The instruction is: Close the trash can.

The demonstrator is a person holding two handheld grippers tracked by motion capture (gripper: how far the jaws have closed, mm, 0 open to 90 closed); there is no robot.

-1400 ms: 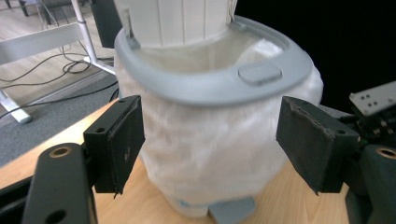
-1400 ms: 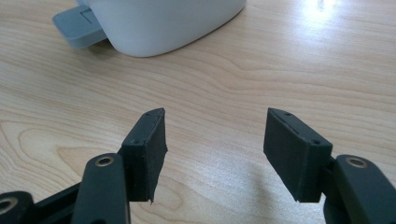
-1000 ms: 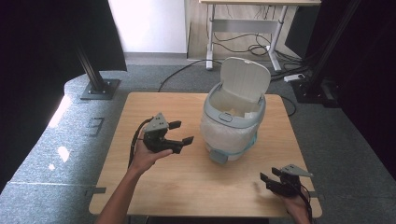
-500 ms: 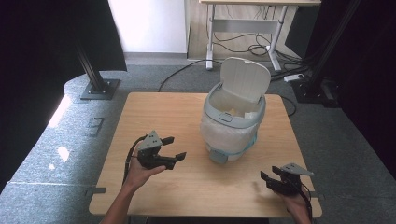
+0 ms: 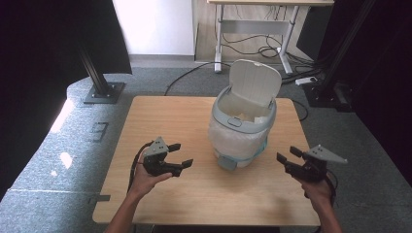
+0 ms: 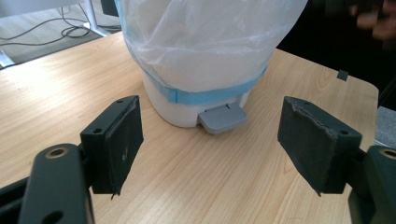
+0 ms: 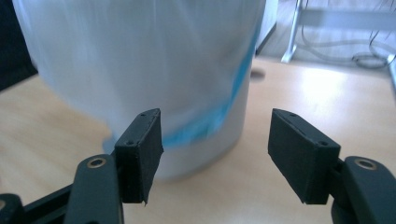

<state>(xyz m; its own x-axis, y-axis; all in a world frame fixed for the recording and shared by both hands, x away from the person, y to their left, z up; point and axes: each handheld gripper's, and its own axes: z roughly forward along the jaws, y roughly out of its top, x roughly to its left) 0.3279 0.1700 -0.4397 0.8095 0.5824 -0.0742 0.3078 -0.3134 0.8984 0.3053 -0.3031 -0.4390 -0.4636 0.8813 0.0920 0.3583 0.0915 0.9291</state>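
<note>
Two tools hang over the near tabletop, well apart. The left tool is spread with nothing between its pads; the right tool is spread too, jaws just widening, empty. Between and beyond them stands the bin, bag-lined, lid up, pedal facing near.

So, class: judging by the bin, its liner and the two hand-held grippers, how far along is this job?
Done: the pedal bin stands with its lid up and a white bag draped over its rim. In hand: nothing; the left hand-held gripper and right hand-held gripper flank the bin, both open and empty. Left: probably handling the bag or closing the lid.
</note>
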